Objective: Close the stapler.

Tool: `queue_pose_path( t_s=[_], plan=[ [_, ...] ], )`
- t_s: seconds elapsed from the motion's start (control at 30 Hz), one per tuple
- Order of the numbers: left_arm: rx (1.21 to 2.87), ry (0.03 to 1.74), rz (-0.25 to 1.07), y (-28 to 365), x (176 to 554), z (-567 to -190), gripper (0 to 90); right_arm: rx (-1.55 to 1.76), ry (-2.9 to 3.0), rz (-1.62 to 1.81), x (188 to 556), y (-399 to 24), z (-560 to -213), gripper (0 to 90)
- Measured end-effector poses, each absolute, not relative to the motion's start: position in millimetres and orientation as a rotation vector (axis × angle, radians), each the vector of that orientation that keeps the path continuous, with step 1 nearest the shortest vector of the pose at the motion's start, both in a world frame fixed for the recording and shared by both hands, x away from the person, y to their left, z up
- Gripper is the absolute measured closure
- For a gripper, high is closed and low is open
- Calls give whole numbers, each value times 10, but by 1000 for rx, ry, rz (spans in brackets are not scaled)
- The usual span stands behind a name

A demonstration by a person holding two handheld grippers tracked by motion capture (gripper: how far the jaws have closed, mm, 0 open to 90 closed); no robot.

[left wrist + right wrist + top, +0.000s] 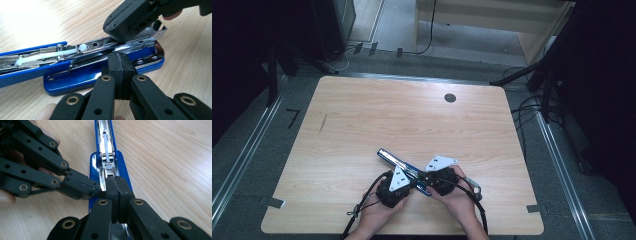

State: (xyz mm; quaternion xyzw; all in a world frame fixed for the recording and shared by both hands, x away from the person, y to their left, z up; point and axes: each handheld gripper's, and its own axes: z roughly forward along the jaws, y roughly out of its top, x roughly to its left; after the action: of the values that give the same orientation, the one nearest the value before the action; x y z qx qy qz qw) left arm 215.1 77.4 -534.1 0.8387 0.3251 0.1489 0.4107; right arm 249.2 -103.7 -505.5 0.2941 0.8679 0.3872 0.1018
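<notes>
Near the front edge of the table: both grippers met over an opened blue stapler (398, 162).
Table: a light wooden table (362, 115) with rounded corners and a dark round hole (450, 98) near its far edge.
Stapler, place: it lay on the near middle of the table, angled from far left to near right in the high view, between the two hands.
Stapler, state: its top arm (30, 67) was swung open and lay flat on the wood, leaving the metal staple channel (100, 45) and a white plastic pusher (50, 55) bared above the blue base (75, 80).
Left gripper (120, 72): its jaws were closed together, pad against pad, with nothing between them; the tip rested against the side of the stapler at the edge of the channel.
Right gripper (117, 188): its jaws were likewise pressed together, empty, the tip set down on top of the metal channel at the front part of the stapler.
Grippers, relation: in the right gripper view the tip of the left gripper touched the side of the right one's closed pads, the two meeting at about a right angle.
Hands: the left hand (379, 212) and the right hand (459, 197) came in from the near edge, each wrapped around its gripper's body.
Cables: a black cable (362, 205) trailed from the left gripper off the near edge.
</notes>
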Motion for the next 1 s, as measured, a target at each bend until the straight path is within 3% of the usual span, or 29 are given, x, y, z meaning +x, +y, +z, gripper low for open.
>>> queue_pose_path(
  t_s=[1.0],
  plan=[
    [2063, 870, 312, 894, 2192, -5312, 900, 865, 2519, 1172, 2463, -1105, -4980, 900]
  ],
)
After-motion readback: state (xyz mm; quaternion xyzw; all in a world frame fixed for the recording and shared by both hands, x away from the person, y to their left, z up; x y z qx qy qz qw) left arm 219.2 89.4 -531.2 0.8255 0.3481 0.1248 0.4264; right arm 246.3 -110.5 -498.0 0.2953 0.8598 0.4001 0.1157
